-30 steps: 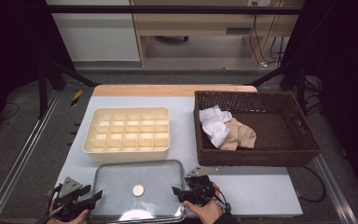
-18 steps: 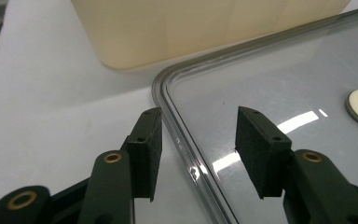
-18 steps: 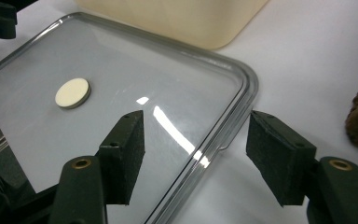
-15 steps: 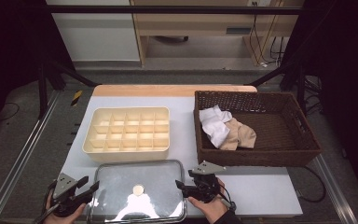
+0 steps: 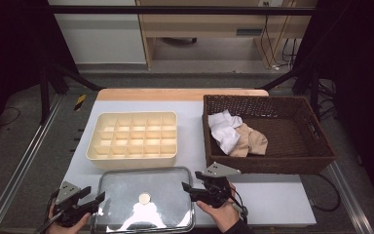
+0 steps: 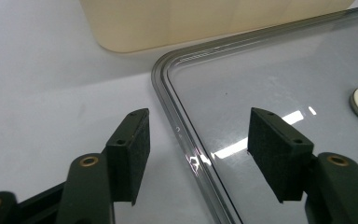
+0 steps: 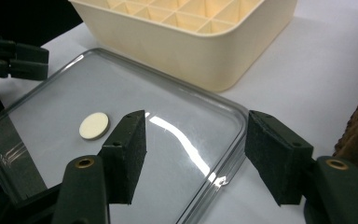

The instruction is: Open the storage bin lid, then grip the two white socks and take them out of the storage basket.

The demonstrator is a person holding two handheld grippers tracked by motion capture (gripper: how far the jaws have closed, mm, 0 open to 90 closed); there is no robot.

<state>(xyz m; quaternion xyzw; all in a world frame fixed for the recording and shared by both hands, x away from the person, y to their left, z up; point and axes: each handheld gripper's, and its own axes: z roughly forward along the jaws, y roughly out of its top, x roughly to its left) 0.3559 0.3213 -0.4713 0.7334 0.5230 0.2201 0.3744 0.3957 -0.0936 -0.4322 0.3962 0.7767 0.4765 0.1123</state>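
A clear lid (image 5: 144, 204) with a cream disc (image 5: 144, 198) at its middle lies flat on the white table near the front edge. My left gripper (image 5: 99, 198) sits at the lid's left edge. Its jaws have just been opening and now stand open astride the rim (image 6: 186, 135), with the pads off it. My right gripper (image 5: 185, 187) hovers open over the lid's right corner (image 7: 223, 140), with nothing pressed between its pads. Behind the lid stands a cream compartment box (image 5: 134, 139).
A brown wicker basket (image 5: 272, 161) at the right holds a white cloth (image 5: 225, 130) and a beige cloth (image 5: 251, 141). Bare white table (image 5: 272, 200) lies to the right of the lid. Black frame rails run along both table sides.
The left jaws stand wider apart than half a second ago. The right gripper has risen a little above the lid's right edge. The lid has stayed where it was.
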